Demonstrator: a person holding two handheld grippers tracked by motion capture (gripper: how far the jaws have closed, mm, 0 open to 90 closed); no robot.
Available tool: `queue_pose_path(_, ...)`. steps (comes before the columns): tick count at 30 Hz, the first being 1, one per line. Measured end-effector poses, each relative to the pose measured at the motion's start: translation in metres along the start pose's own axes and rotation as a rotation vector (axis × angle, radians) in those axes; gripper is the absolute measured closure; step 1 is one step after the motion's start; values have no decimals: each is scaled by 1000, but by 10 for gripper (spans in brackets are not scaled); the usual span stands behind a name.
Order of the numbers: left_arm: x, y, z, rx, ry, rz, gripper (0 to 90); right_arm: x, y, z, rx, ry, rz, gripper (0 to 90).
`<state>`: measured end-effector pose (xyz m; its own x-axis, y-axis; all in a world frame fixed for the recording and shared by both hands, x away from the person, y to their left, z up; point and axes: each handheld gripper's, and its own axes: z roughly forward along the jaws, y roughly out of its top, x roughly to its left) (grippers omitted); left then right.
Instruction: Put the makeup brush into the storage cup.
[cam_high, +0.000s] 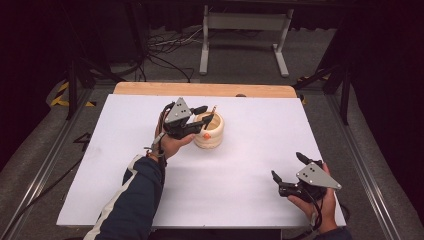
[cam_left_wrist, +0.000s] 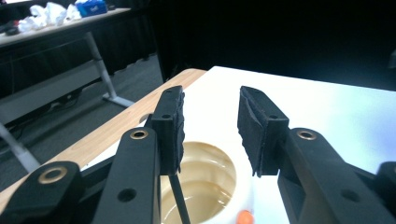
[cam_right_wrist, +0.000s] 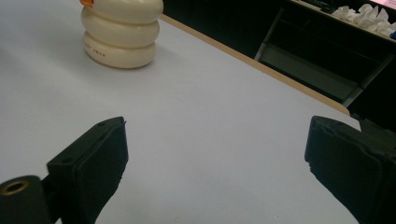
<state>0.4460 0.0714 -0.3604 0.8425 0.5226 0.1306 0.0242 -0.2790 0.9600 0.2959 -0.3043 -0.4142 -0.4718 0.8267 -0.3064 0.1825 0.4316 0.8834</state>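
left gripper (cam_high: 200, 116): held over the cream pot (cam_high: 210, 131); jaws part-open, nothing pinched; thin dark stick (cam_left_wrist: 180, 200) seen standing in the pot, just below the left pad
pot: ribbed, cream, orange spot on the side; stood mid-table on the white table (cam_high: 240, 165), near the far edge
risk: stick likely clipped by a jaw on withdrawal; pot could be tipped or dragged
right gripper (cam_high: 288, 175): wide open, empty, parked well apart; no hazard judged

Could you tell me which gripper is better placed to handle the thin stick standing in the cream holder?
Left. The left gripper hangs right over the cream holder, jaws parted beside the thin stick. The right gripper sits open near the table's front corner.
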Motion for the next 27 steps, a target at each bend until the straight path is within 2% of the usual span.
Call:
queue_pose_path(6,-8,10,-10,28,25,65,451,2,1,0,2,4,-1,68)
queue_pose_path(10,-11,10,-17,18,65,57,341,2,1,1,4,9,-2,67)
queue_pose_path(11,-11,9,-19,12,73,44,309,2,1,1,4,9,0,68)
queue_pose_path(12,-11,9,-21,17,82,40,253,1,0,0,4,7,-1,68)
queue_pose_path(16,-10,8,-25,33,105,44,127,1,0,1,2,6,2,68)
queue_pose_path(20,-10,7,-26,41,105,30,49,1,-1,1,6,7,0,68)
queue_pose_path(23,-9,5,-29,25,97,20,36,0,-1,0,2,7,4,67)
queue_pose_path(27,-10,4,-30,25,98,34,31,0,-1,1,3,7,2,67)
